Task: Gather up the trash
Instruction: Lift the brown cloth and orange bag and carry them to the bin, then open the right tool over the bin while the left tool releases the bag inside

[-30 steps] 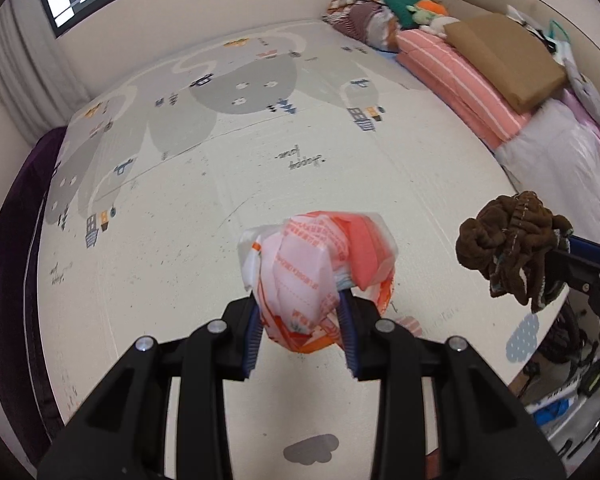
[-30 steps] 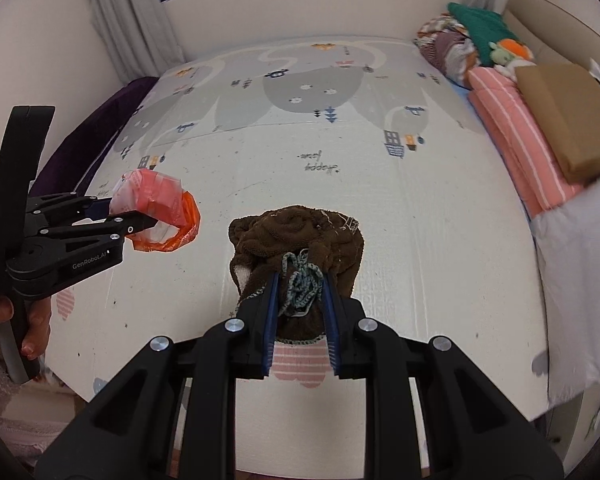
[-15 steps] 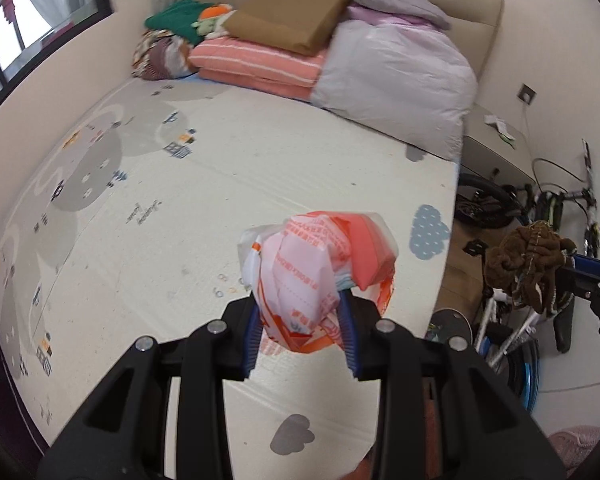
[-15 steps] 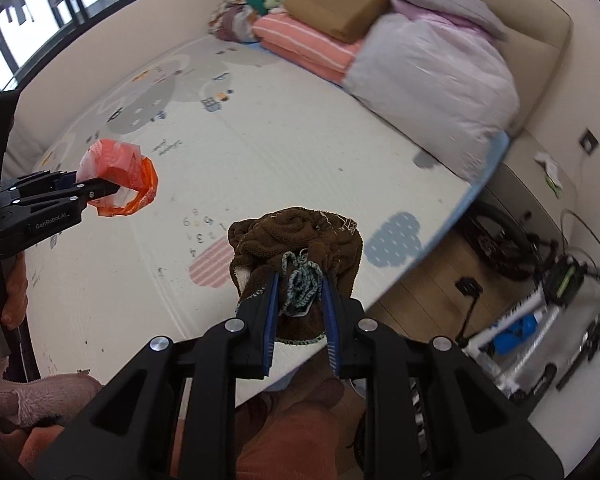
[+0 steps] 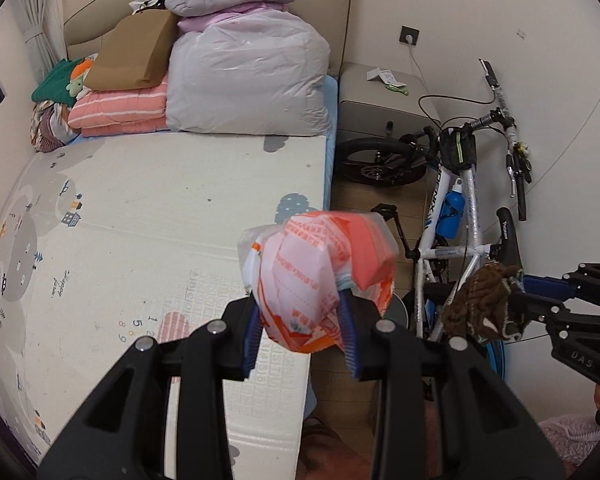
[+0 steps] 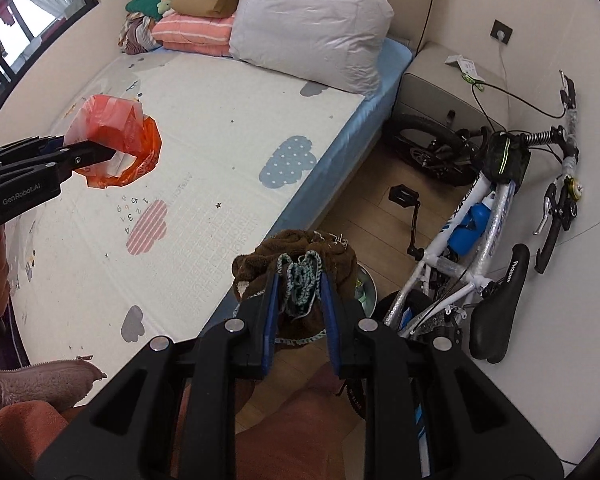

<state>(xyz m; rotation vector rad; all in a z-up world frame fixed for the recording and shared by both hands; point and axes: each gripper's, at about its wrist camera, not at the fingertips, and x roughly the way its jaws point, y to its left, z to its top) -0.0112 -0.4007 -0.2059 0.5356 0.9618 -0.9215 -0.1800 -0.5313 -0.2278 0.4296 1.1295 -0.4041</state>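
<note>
The left tool (image 5: pixel 300 334) is clamped on a crumpled orange-and-white plastic bag (image 5: pixel 316 280), its jaws narrowed to the width of the wad. The bag hangs in the air over the near right edge of the bed (image 5: pixel 160 200). It looks very light, soft and slick, so a pinch through the bunched middle, as here, seems safest; a loose flap would likely slip out. It has no clear long axis: a rounded wad, bulging upward past the fingertips.

The right tool (image 6: pixel 300 304) is closed on a brown knitted rag (image 6: pixel 300 256), limp and light, gripped through its gathered centre. It hangs over the floor beside the bed, above what looks like a round bin (image 6: pixel 366 284), near the bicycle (image 6: pixel 480 216).
</note>
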